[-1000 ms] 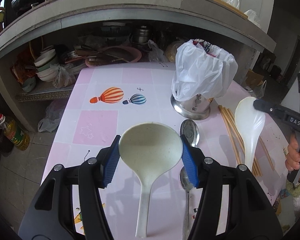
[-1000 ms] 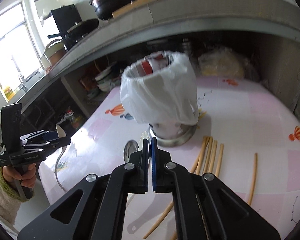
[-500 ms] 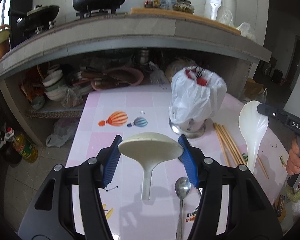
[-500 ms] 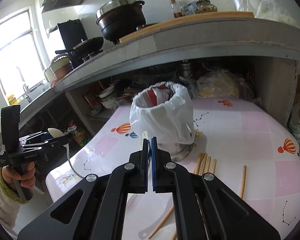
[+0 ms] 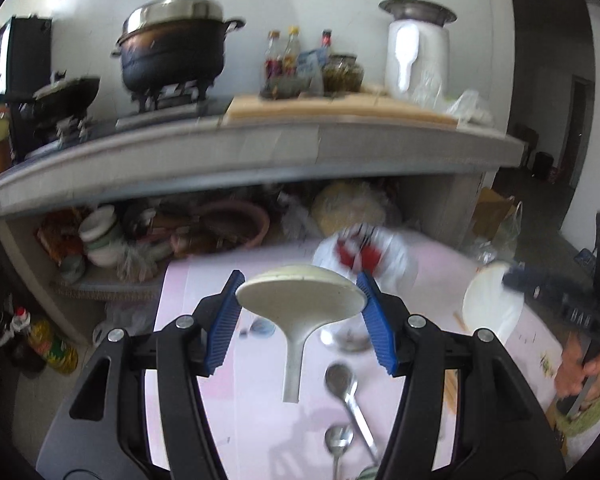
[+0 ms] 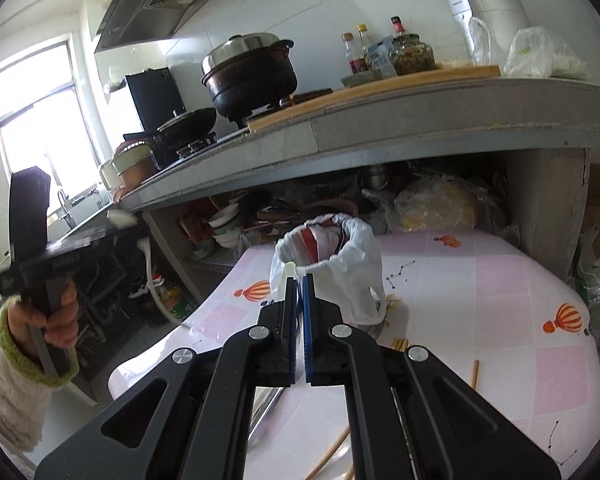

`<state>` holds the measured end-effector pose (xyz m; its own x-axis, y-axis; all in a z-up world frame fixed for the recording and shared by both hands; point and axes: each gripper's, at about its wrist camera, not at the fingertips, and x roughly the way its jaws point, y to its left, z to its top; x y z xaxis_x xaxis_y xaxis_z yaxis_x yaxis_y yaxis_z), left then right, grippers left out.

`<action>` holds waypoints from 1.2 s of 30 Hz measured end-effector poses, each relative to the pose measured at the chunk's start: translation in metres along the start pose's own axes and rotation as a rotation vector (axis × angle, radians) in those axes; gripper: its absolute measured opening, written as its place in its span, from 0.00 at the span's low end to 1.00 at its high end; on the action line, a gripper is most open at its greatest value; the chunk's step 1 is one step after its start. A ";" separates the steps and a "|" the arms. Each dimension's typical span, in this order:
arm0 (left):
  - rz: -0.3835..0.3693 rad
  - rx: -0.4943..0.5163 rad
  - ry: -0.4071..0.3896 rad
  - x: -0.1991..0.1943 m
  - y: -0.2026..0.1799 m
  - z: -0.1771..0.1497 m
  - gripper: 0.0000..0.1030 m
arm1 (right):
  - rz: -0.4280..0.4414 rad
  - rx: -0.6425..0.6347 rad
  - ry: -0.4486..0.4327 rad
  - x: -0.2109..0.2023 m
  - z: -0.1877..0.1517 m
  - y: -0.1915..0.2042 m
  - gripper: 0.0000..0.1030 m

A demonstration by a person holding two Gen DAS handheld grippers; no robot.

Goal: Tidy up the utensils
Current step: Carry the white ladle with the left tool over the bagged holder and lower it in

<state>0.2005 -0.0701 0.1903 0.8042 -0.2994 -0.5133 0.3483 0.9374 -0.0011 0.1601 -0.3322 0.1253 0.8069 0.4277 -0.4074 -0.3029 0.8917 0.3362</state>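
I'm reading very little here. On the white appliance point(image 6: 486, 4) standing on the counter, a small grey brand word is showing down its front, too small for me to be spelling it out with confidence. On the side of my left gripper point(image 6: 72, 258), seen from the right wrist view, pale lettering is running along the black body, but it is blurring past reading. The same is happening with the white letters on my right gripper point(image 5: 576, 312) in the left wrist view.
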 end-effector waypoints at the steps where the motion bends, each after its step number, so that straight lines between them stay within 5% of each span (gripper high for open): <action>1: -0.011 0.006 -0.012 0.002 -0.004 0.010 0.53 | 0.001 -0.001 -0.005 -0.002 0.002 -0.001 0.03; 8: -0.065 0.037 -0.084 0.025 -0.033 0.073 0.53 | -0.003 0.027 -0.024 -0.007 0.010 -0.015 0.03; 15: -0.119 0.030 -0.055 0.088 -0.060 0.106 0.53 | -0.011 0.061 -0.009 0.000 0.007 -0.028 0.03; 24: -0.138 0.009 0.056 0.170 -0.072 0.082 0.53 | -0.012 0.081 0.005 0.007 0.007 -0.040 0.03; 36: -0.135 0.051 0.128 0.216 -0.076 0.033 0.53 | -0.030 0.096 0.026 0.012 0.003 -0.049 0.03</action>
<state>0.3640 -0.2116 0.1075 0.6819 -0.3938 -0.6164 0.4755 0.8790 -0.0355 0.1860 -0.3716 0.1069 0.8011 0.4056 -0.4402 -0.2275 0.8865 0.4028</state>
